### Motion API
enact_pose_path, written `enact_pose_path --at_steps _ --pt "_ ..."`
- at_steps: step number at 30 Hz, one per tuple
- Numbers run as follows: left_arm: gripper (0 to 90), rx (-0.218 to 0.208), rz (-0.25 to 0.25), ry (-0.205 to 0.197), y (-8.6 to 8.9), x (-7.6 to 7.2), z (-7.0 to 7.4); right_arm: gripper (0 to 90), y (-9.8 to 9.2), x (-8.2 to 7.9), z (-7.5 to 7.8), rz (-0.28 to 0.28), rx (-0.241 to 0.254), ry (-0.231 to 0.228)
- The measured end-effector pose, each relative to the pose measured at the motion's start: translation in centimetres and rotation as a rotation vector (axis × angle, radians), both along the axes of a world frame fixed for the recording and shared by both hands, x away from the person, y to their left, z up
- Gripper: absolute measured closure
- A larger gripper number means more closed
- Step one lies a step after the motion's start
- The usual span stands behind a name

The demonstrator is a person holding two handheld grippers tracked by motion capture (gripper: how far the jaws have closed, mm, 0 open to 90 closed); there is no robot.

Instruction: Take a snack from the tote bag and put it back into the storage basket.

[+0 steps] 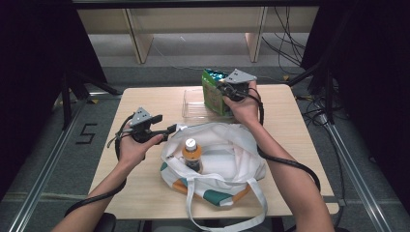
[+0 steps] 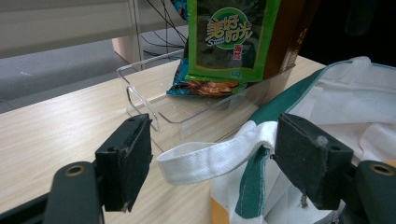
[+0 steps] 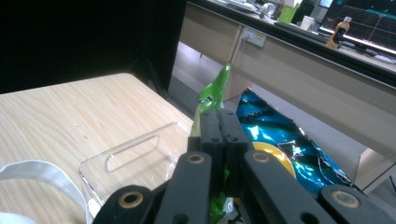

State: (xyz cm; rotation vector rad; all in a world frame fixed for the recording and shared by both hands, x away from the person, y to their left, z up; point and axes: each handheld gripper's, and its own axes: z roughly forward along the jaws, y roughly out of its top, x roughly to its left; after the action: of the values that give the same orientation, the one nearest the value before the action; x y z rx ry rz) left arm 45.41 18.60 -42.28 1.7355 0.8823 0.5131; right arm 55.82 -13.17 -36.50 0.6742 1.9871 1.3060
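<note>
1 green snack bag (image 1: 212, 94) stands upright, clamped by right gripper (image 3: 218, 122); left gripper (image 2: 212, 154) apart.

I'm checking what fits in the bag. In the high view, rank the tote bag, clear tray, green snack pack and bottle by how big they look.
1. Tote bag
2. Clear tray
3. Green snack pack, partly hidden by the right gripper, so unsure against the tray
4. Bottle, partly sunk in the bag

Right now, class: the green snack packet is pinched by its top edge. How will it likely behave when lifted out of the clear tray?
The green snack packet looks thin and puffy, so probably light. Pinched at its top by the right hand-held gripper, it will likely hang and sway. Its glossy film may slip.
</note>
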Motion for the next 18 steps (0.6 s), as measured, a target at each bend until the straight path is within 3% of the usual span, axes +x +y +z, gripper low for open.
enact_pose_path --at_steps 18 --pt "26.6 0.006 -0.001 -0.003 0.02 -0.03 0.04 90.0 -1.01 -0.96 -0.33 -0.043 -0.025 0.055"
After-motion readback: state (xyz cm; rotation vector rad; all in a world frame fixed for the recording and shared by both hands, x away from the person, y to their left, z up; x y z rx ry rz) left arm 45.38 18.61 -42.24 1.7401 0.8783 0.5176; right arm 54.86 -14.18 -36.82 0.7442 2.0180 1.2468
